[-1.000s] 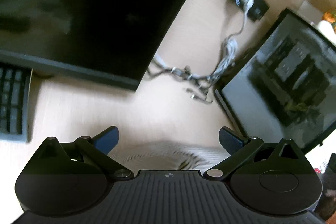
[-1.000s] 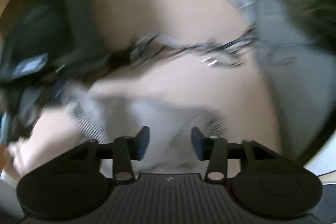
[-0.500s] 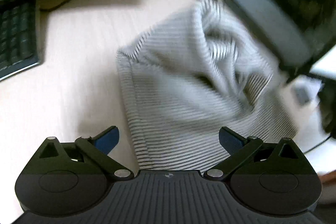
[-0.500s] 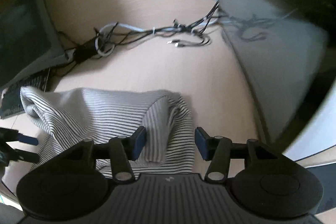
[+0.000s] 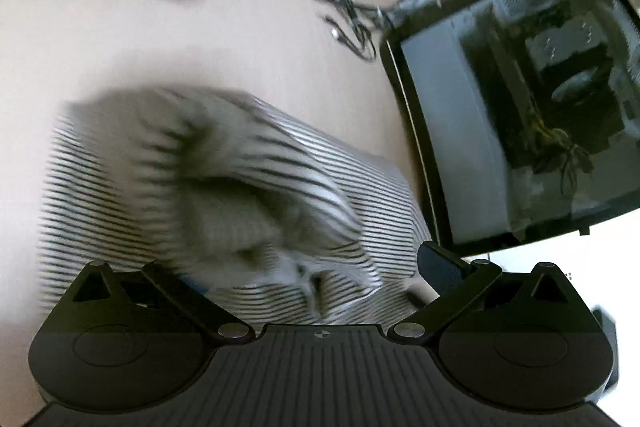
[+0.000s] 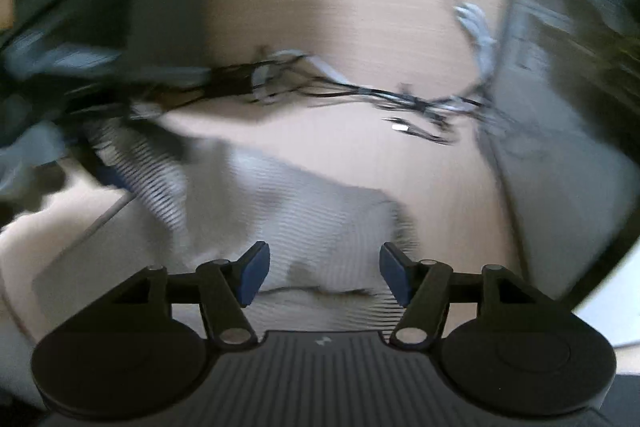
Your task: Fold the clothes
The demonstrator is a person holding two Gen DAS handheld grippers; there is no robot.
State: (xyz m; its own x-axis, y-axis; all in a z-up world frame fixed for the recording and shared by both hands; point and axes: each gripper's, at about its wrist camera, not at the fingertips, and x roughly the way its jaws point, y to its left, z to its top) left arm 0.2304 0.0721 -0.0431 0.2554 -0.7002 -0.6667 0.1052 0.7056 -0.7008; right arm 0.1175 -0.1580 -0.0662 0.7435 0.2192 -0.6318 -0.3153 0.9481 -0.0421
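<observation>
Both grippers have dropped closer to the striped shirt (image 5: 120, 195), which lies bunched on the desk (image 5: 200, 39). The right gripper (image 6: 324, 273) has just been opening, nothing pinched. The left gripper (image 5: 308, 279) looks spread wide over blurry cloth.

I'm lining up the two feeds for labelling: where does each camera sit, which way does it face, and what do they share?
Left wrist: sits on the left claw, facing forward and down at the striped garment on the desk, a glass-sided computer case to its right; own fingers wide apart, cloth bunched between them.
Right wrist: sits on the right claw, looking down over the same garment; its jaws have just been opening, with cloth lying between and below them.
Shared: the garment, the desk and the cable tangle.
</observation>
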